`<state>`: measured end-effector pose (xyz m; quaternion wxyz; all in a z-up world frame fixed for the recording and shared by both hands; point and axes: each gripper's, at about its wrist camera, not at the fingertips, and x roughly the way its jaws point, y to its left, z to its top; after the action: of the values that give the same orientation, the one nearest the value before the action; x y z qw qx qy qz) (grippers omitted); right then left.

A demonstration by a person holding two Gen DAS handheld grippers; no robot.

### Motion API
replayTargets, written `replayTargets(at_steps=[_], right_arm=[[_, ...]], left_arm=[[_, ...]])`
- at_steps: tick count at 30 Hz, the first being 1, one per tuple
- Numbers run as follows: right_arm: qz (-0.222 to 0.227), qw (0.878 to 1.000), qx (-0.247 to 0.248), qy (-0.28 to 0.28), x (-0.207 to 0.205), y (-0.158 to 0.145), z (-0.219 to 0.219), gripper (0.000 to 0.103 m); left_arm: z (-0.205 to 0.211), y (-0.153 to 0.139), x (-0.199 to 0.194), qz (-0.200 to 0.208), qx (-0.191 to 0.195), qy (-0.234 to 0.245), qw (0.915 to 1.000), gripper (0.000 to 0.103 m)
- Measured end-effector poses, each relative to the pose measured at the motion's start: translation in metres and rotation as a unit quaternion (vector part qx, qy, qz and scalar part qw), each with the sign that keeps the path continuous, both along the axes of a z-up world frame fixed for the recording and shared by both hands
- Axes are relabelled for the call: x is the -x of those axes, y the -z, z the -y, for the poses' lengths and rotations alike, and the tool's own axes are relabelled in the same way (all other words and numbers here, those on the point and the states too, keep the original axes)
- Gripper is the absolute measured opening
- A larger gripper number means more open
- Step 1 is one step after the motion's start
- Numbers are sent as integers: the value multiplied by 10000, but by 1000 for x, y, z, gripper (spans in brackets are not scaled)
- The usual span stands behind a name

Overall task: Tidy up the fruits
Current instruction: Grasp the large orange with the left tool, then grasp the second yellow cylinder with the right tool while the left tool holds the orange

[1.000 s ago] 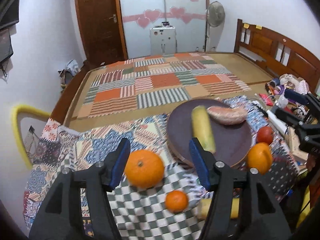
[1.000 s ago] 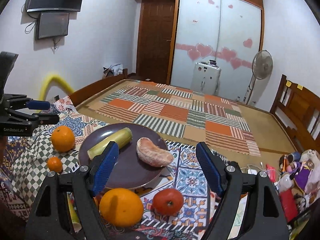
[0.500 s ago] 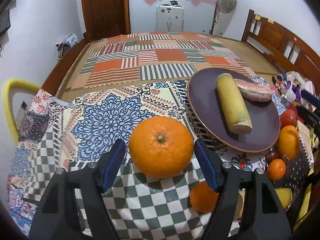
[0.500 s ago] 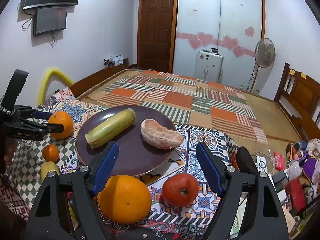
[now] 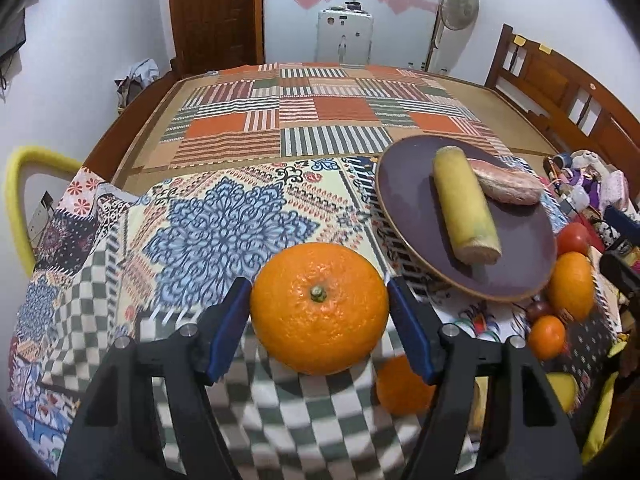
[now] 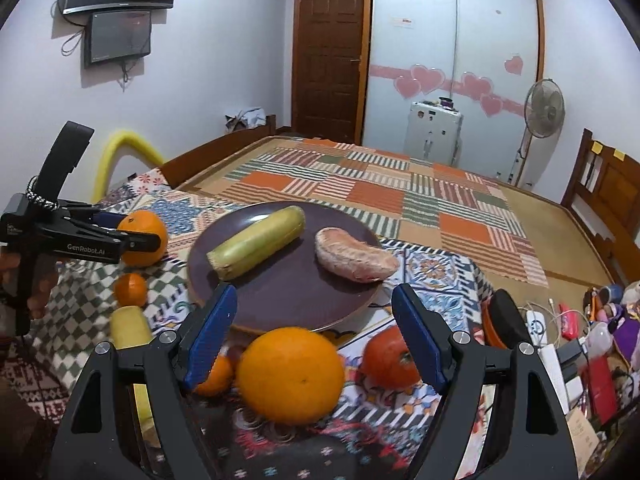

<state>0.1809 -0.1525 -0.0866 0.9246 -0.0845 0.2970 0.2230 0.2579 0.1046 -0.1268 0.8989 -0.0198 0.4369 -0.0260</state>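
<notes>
My left gripper is shut on a big orange, its blue pads touching both sides; the orange also shows in the right wrist view. A dark purple plate holds a yellow-green corn cob and a peeled pink fruit segment. My right gripper is open and empty above a second orange, with a tomato by its right finger.
Small tangerines and a yellow piece lie on the patterned cloth. Clutter of cables and bottles fills the right edge. A patchwork bed stretches behind.
My left gripper has moved forward around the big orange and closed its pads onto it. My right gripper has dropped lower and closer to the second orange.
</notes>
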Motion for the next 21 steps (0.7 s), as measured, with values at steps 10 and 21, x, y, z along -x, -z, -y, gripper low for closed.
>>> replayTargets(at_steps=[10,21], right_arm=[[-31,9989,-91,-456,40,-3,-22,77],[-697,9942,36,-821,56,35,-40,51]], left_arm=[[4,-23,76,144,-54,202,9997,69],[4,-5,119,-3,-24,247,9997,69]])
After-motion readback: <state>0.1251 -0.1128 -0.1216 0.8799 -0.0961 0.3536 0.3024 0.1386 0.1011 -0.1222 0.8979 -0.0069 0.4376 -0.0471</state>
